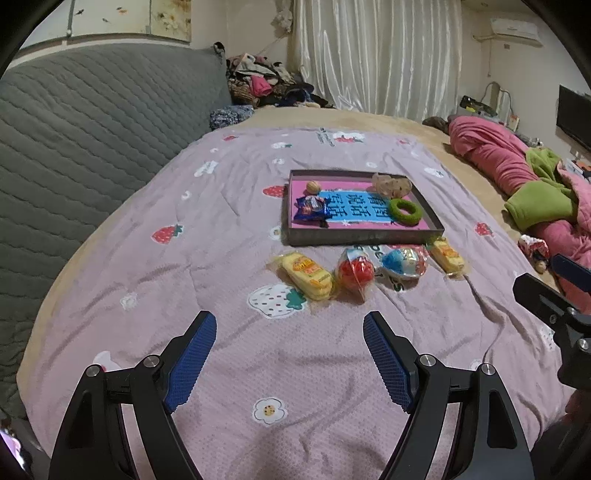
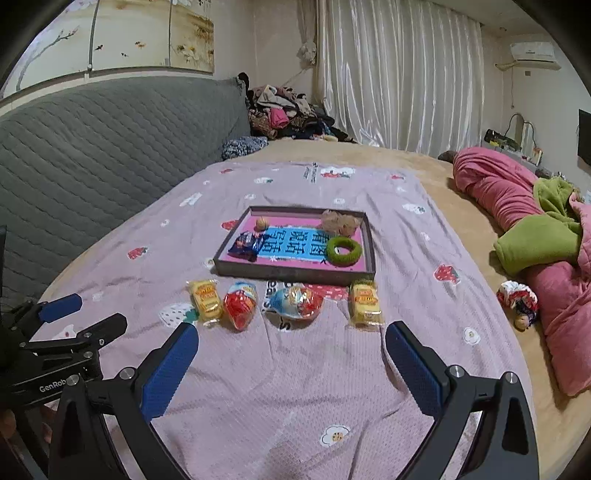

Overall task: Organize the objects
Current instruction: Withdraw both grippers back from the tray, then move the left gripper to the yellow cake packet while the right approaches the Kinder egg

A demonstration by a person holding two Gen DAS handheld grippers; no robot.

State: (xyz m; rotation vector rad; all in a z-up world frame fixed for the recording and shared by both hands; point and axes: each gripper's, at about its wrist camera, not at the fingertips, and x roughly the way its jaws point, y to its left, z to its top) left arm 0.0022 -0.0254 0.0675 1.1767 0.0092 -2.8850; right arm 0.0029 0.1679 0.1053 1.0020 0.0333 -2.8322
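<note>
**Left wrist view: bed, tray and four loose packets**

Left wrist view first: a bed [image 1: 388,122] spread with a lilac blanket [image 1: 229,206] printed with strawberries and flowers. Grey quilted headboard [image 1: 92,122] along the left, a heap of clothes [image 1: 266,83] at the far corner, pale curtains [image 1: 373,55] behind. Pink and green bedding [image 1: 517,173] bunched at the right edge, an air conditioner [image 1: 515,29] high on the far wall, a dark screen [image 1: 574,114] at far right.

Mid-blanket, a shallow dark-rimmed tray [image 1: 354,236] with a pink floor and a blue printed panel. Inside: a small round ball [image 1: 313,187] at the far left corner, a blue snack packet [image 1: 312,210] near the left wall, a green ring [image 1: 405,211] toward the right, a pale clear-wrapped lump [image 1: 391,184] at the far right.

Just beside the tray's near wall, on the blanket, a row of four: a yellow packet [image 1: 304,275], a red egg-shaped toy pack [image 1: 354,271], a blue egg-shaped toy pack [image 1: 404,261], a second yellow packet [image 1: 445,254]. All outside the tray.

Left tongs [image 1: 290,326] spread wide above bare blanket, nothing between the blue pads, well short of the row. Right tongs [image 2: 291,338] likewise wide and empty, fingertips close to the row but apart from it, the second yellow packet nearest the right pad.
</note>
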